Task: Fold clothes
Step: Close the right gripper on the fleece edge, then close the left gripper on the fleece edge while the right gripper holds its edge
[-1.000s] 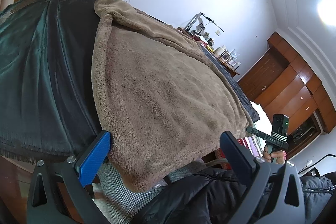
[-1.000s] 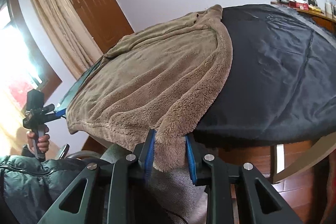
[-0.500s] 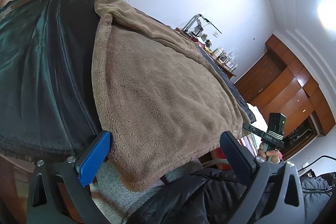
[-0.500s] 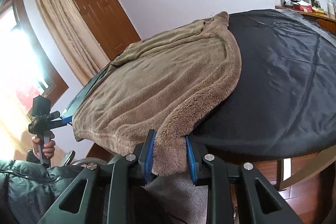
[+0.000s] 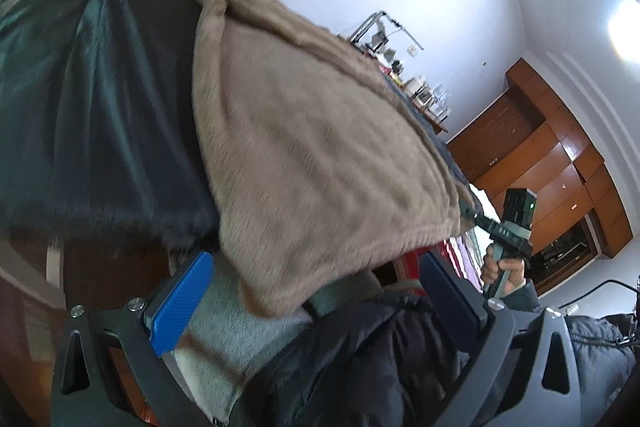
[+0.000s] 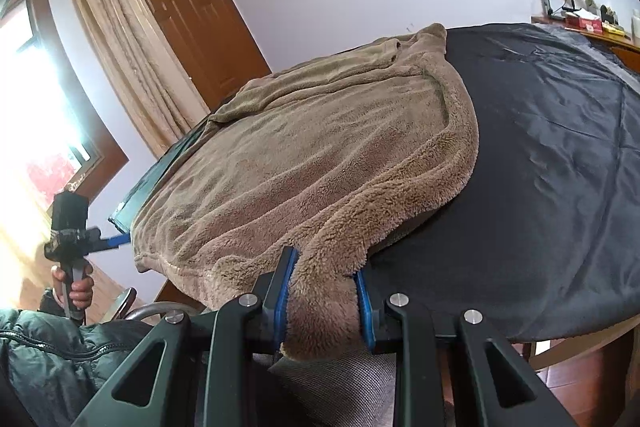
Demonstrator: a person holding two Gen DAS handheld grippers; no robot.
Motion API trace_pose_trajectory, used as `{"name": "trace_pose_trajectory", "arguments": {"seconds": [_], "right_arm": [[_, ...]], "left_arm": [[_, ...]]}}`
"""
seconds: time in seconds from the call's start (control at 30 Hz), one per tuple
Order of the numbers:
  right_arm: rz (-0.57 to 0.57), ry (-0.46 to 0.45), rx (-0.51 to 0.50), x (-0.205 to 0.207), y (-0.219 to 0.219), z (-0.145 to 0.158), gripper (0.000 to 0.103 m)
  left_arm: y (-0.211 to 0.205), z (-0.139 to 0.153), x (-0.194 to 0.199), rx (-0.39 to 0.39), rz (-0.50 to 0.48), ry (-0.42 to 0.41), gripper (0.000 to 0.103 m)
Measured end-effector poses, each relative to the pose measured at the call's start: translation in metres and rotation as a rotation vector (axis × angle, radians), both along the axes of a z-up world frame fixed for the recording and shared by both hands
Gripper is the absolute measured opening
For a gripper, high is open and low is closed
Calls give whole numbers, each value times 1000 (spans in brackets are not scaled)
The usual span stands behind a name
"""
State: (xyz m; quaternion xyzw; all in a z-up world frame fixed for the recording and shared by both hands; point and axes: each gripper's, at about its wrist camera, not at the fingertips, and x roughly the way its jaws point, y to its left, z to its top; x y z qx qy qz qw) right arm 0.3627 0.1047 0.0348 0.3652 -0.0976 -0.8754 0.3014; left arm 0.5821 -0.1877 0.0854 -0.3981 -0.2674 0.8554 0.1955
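From my left wrist camera, the shaggy tan fleece garment point(image 5: 320, 131) lies spread over the table's dark, shiny cloth cover point(image 5: 100, 107), with its near hem drooping off the table edge toward me. My left gripper point(image 5: 308, 291) has its blue-padded fingers point(image 5: 180, 303) wide apart and gripping nothing; the hem's hanging corner sits just above and between them, a little nearer the left pad, not touching either as far as I can see. The picture is blurred, so I can't judge the gap finely. The garment's long axis runs away from these fingers toward the far wall. Off to the right, a hand holds my other tool at the far end of the same hem.

From my right wrist camera, my right gripper point(image 6: 324, 291) is clamped on that opposite hem corner: a thick wad of fleece fills the narrow space between its blue pads and hangs below them. The rest of the garment stretches up and to the left across the cover, and the left tool shows small at the hem's far end.

My read: the right side is secured, and the left must rise onto its corner and close before both can carry the hem away over the body.
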Motion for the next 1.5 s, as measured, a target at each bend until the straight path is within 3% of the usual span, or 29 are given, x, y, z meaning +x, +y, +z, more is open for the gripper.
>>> {"name": "trace_pose_trajectory", "arguments": {"seconds": [0.2, 0.37, 0.43, 0.5, 0.6, 0.7, 0.87, 1.07, 1.23, 1.4, 1.5], "right_arm": [[0, 3, 5, 1, 0, 0, 29], [6, 6, -1, 1, 2, 0, 29], [8, 9, -4, 1, 2, 0, 29], [9, 12, -4, 1, 2, -1, 29], [9, 16, 1, 2, 1, 0, 29], [9, 18, 3, 2, 0, 0, 29], [7, 23, 10, 2, -1, 0, 29], [8, 25, 8, 2, -1, 0, 29], [8, 27, 2, 2, -1, -1, 29], [8, 23, -3, 1, -1, -2, 29], [8, 23, -1, 0, -2, -1, 29]], "left_arm": [[2, -19, -12, 85, -60, -31, 103], [7, -38, -28, 95, -85, -77, 101], [8, -40, -29, 124, -94, -76, 91], [9, -41, -28, 143, -95, -78, 67], [6, -40, -24, 136, -75, -102, 44], [2, -39, -15, 153, -54, -123, 27], [4, -21, -10, 157, -16, -97, 22], [8, 6, -17, 213, -13, -41, 22], [-4, -1, -24, 256, 32, -70, 22], [-3, -4, -22, 285, 30, -82, 35], [-1, 5, -20, 279, 25, -62, 36]]}}
